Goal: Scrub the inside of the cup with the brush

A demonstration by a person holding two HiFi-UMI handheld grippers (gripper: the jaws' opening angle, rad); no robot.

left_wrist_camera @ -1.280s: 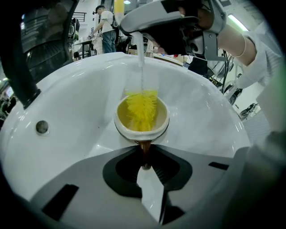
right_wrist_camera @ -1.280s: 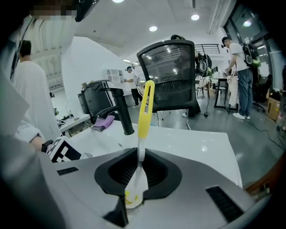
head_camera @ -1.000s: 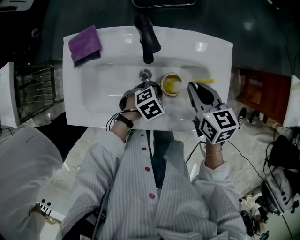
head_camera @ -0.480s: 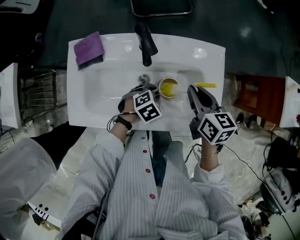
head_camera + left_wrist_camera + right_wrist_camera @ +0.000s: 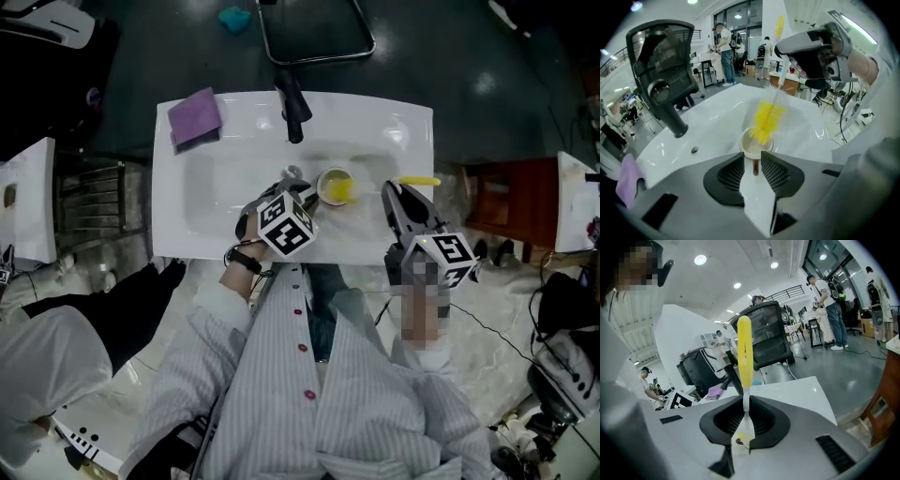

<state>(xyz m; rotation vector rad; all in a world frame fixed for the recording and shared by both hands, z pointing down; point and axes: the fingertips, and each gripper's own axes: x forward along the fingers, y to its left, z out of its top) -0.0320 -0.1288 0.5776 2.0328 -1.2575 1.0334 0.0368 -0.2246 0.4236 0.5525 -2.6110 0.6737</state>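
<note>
Ok so the cup [image 5: 751, 149] is sitting down in the white sink [image 5: 394, 122], just right of the drain [image 5: 292, 172] and in front of the black faucet [image 5: 292, 105]. The left gripper [image 5: 752, 158] is right up against the cup on the near side, angled down into the basin. Its jaws have just been opening and they're spread now. There's a thin brown strip [image 5: 754, 167] on the cup's near side standing between them, and neither pad is pressing on it as far as I can see. Might be the cup's handle, can't say for sure. The right gripper [image 5: 744, 405] has its jaws pinched on the brush [image 5: 768, 118]. It's gripping the thin white stem, and the yellow handle end pokes out past the jaws. In the left gripper view the brush slants down from the right gripper, with the lower end of the yellow bristles in the mouth of the cup and the rest of them above the rim. From above you can see yellow inside the cup, and the right gripper is off to the right of it over the front part of the sink. A purple cloth [image 5: 195, 119] lies on the back left corner of the sink, well apart from all this, and a black mesh office chair [image 5: 665, 56] stands behind the sink.
</note>
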